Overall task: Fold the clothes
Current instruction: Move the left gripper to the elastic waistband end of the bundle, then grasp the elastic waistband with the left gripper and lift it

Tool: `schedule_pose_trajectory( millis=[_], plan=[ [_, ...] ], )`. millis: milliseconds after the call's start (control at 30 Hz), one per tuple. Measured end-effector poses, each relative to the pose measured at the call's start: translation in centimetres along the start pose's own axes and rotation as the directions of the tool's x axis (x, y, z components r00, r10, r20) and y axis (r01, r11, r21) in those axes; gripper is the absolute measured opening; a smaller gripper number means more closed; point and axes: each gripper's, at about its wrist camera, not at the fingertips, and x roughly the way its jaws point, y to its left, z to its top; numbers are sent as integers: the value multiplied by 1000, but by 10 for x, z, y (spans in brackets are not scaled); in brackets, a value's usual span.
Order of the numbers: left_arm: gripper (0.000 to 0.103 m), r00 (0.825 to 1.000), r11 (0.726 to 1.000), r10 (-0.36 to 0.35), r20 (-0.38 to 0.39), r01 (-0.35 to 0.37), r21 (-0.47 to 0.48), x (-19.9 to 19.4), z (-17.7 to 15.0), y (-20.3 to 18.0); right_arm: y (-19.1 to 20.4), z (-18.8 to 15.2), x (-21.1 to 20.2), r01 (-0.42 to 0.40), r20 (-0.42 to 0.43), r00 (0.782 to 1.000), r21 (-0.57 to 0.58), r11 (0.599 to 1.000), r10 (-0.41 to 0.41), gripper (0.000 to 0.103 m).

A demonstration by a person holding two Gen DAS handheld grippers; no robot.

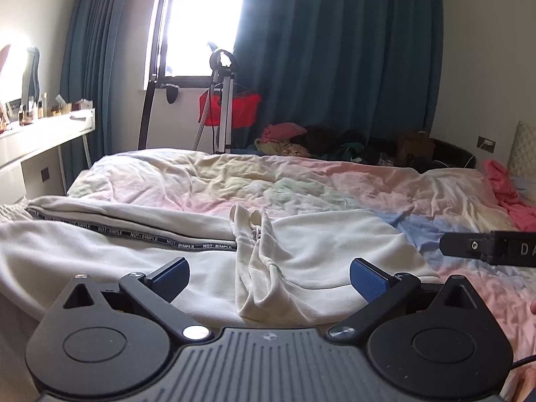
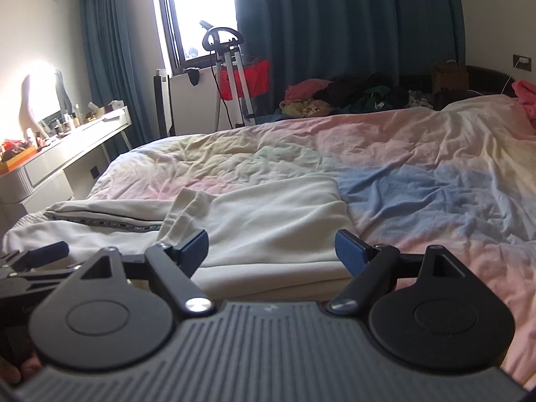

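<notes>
On the pastel duvet [image 2: 418, 154], near its close edge, lies the cream zip jacket [image 1: 318, 244], partly folded: I judge one side already turned over the body, collar [image 1: 249, 231] bunched, further folds remaining. My left gripper [image 1: 269, 276] and right gripper [image 2: 271, 251] both hover over it, jaws spread wide, holding nothing.
</notes>
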Motion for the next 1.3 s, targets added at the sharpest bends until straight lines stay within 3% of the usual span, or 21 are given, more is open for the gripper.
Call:
schedule_pose_trajectory(
  millis=[167,300,500,700,767,1000,1233,1300],
  plan=[
    [103,998,990,2,-65,-11,-142,11,4,27,3,-1,2,-9,-17,1000,-14,1000,9,84],
    [103,993,952,14,-119,-49,-303,18,7,63,5,-2,3,-12,-27,1000,-22,1000,12,84],
    [103,990,840,7,-140,-81,-537,14,10,126,5,-3,3,-9,-37,999,-17,1000,9,84],
    [102,976,704,91,-196,-203,-681,5,11,187,4,-4,4,-11,-49,999,-14,1000,11,84],
    [102,969,694,89,-231,-227,-684,10,14,201,3,-6,7,-7,-59,998,-12,1000,7,84],
    [101,942,615,30,-334,-281,-737,35,9,249,4,-11,18,8,-104,995,-20,1000,-10,84],
    [101,959,421,-68,-274,-222,-880,52,-15,292,10,-18,41,43,-145,988,-49,998,-50,84],
    [101,962,403,-69,-265,-217,-889,53,-20,295,11,-19,54,41,-171,984,-49,998,-49,84]
  ],
)
